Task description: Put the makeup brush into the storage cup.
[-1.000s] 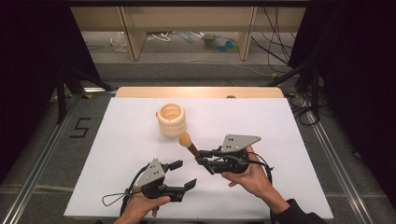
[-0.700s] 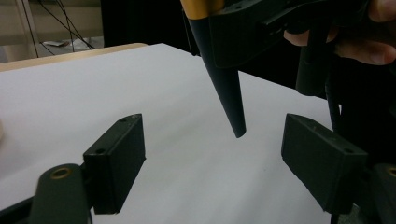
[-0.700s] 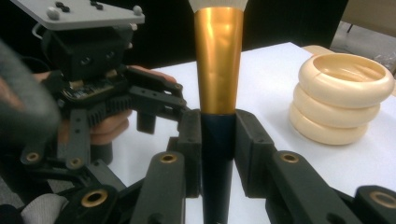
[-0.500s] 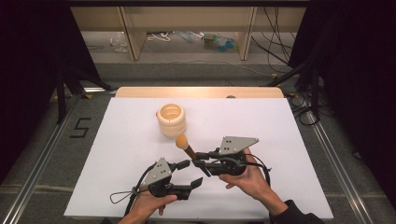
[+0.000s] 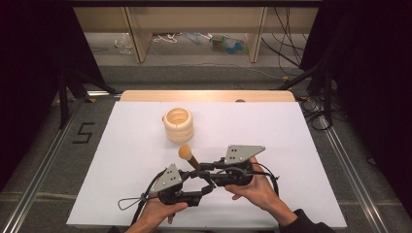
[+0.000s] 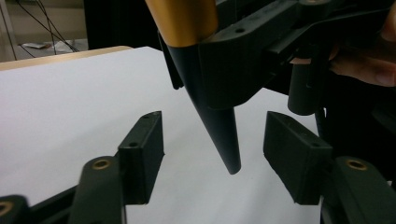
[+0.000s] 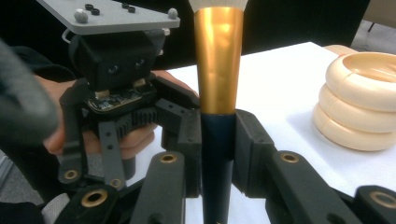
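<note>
A make-up brush [image 5: 186, 154] with a tan head, gold ferrule [image 7: 218, 65] and dark tapered handle [image 6: 224, 135] sticks up and left out of my right gripper [image 5: 201, 170]. That gripper [image 7: 218, 140] is shut on the handle just below the ferrule. My left gripper [image 5: 204, 183] faces it from the left. Its jaws have just been closing, and its two pads [image 6: 142, 151] stand on either side of the handle's pointed end without touching it. A cream ribbed ring holder [image 5: 178, 124] stands farther back on the white table [image 5: 291, 136].
The cream holder [image 7: 359, 107] is near the brush head, to the right in the right gripper view. Both hands are close together by the table's front edge. A wooden strip [image 5: 209, 95] runs along the back edge, and metal rails [image 5: 43, 170] flank the table.
My left gripper has shifted right, up to the right gripper, and its jaws have narrowed around the handle's tip. The right gripper and the brush have barely moved.
</note>
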A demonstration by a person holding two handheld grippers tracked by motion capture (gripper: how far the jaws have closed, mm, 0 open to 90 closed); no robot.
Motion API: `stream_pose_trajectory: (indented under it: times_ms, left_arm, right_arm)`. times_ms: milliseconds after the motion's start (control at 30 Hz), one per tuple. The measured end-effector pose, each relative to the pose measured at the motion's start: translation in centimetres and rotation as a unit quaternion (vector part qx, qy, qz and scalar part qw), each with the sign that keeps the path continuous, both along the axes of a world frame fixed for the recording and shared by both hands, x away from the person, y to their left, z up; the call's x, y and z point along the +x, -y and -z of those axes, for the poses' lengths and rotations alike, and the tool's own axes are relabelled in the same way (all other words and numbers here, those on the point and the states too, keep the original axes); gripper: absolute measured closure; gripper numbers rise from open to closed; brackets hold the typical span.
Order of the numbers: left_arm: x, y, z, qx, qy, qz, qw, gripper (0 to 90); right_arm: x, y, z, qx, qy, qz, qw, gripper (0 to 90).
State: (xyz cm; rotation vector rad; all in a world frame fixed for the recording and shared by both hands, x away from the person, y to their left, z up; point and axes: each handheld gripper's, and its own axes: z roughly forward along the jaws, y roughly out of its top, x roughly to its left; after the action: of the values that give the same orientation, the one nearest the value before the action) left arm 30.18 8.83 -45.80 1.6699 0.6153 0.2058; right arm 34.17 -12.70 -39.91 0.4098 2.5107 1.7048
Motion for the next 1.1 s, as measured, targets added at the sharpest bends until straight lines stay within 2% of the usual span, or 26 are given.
stream_pose_trajectory:
  times_ms: [300,567,800,833,867,900,1000,1033,1100]
  left_arm:
    - [0.17,0.01,0.00,-0.009,-0.004,0.006,0.9999,49.0]
    - [0.21,0.01,-0.06,-0.021,-0.004,0.012,0.9997,57.5]
    - [0.11,-0.08,-0.15,-0.023,-0.002,0.009,0.9997,66.0]
    - [0.21,-0.14,-0.17,-0.019,0.007,0.014,0.9997,67.4]
    - [0.13,-0.11,-0.16,-0.021,0.001,0.011,0.9997,68.3]
    - [0.20,-0.17,-0.15,-0.019,0.006,0.012,0.9997,69.4]
    - [0.20,-0.24,-0.18,-0.029,-0.003,0.011,0.9995,71.4]
    - [0.32,-0.33,-0.20,-0.024,0.005,0.016,0.9996,71.9]
    - [0.28,-0.33,-0.18,-0.029,-0.007,0.010,0.9995,73.0]
  right_arm:
    - [-0.11,-0.10,0.12,-0.002,-0.002,0.000,1.0000,74.5]
    - [-0.16,-0.24,0.30,0.006,-0.003,-0.001,1.0000,74.5]
    - [-0.24,-0.22,0.25,0.003,-0.005,-0.002,1.0000,74.5]
    - [-0.25,-0.22,0.26,0.003,-0.005,-0.002,1.0000,74.5]
    - [-0.25,-0.22,0.26,0.003,-0.006,-0.003,1.0000,74.5]
    - [-0.28,-0.22,0.25,0.002,-0.006,-0.004,1.0000,74.6]
    - [-0.32,-0.25,0.21,0.004,-0.004,-0.005,1.0000,74.5]
    - [-0.31,-0.22,0.18,0.005,-0.002,-0.005,1.0000,74.5]
    - [-0.32,-0.20,0.14,0.004,-0.001,-0.004,1.0000,74.5]
